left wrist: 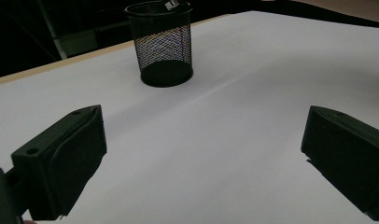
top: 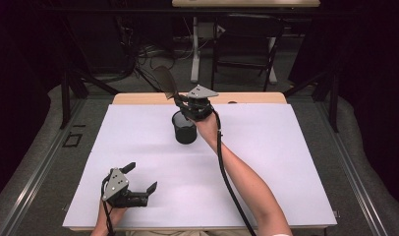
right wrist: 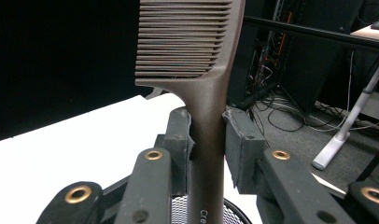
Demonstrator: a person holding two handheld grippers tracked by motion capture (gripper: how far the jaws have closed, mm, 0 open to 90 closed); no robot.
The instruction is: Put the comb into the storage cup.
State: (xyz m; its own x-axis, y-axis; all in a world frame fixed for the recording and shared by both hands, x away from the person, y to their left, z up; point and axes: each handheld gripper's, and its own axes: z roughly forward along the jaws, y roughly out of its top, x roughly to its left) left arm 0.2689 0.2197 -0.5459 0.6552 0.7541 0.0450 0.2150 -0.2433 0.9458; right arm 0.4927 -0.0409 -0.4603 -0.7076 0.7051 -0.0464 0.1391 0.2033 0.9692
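A brown comb (top: 165,81) stands nearly upright with its teeth up, and my right gripper (top: 180,101) is shut on its handle. In the right gripper view the pads (right wrist: 180,140) press on both sides of the comb's handle (right wrist: 206,154), under my right gripper (right wrist: 207,135). Right below it stands a black mesh cup (top: 184,129), whose rim (right wrist: 234,212) shows beneath the handle. I cannot tell whether the handle's end is inside it. My left gripper (top: 141,177) rests open near the front left, nothing between its jaws (left wrist: 204,154), facing the cup (left wrist: 162,44).
A white sheet (top: 266,162) covers the wooden table (top: 138,98). Behind the table are a chair (top: 244,44), a desk leg (top: 195,49) and loose cables (top: 148,51) on the floor. Dark frame bars stand at both sides.
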